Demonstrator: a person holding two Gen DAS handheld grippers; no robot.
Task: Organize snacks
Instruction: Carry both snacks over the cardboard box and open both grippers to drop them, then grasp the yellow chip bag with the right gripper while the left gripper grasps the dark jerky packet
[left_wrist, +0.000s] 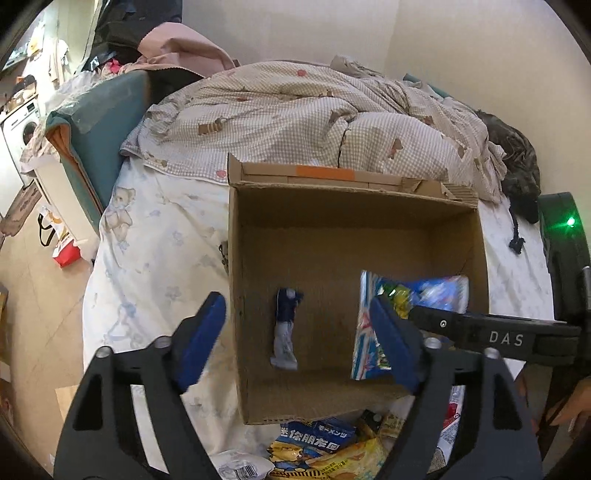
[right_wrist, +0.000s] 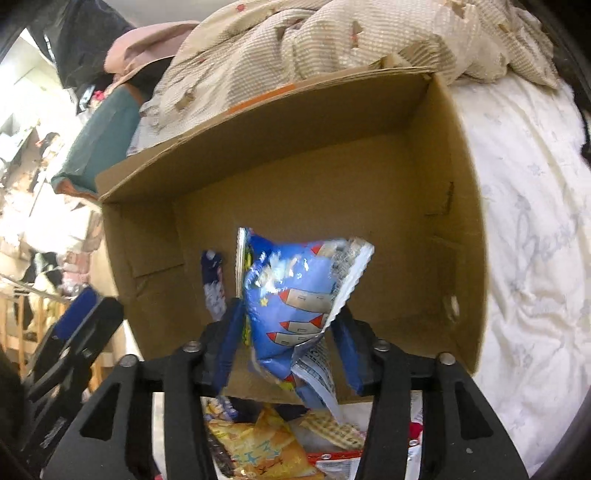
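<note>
Cardboard dominates: an open, square-walled box (left_wrist: 476, 236) sits on a bed whose pale printed sheet (left_wrist: 155, 251) is soft and rumpled, with a checked quilt (left_wrist: 295, 110) bunched behind it. Just before the box's near wall lies a heap of glossy snack packets (left_wrist: 325, 450), yellow and blue. Inside, over the right of the floor, a crinkly blue foil packet (right_wrist: 295, 295) printed with rockets stands between the right tongs (right_wrist: 288, 339), whose blue pads are parted and seem not to press it. On the left of the floor lies a slim dark-and-grey sachet (left_wrist: 284, 332). The left tongs (left_wrist: 295, 339) hang released and empty above it. Judging by this, the packing step is in hand; next, each hand should withdraw and fetch another packet from the heap.
</note>
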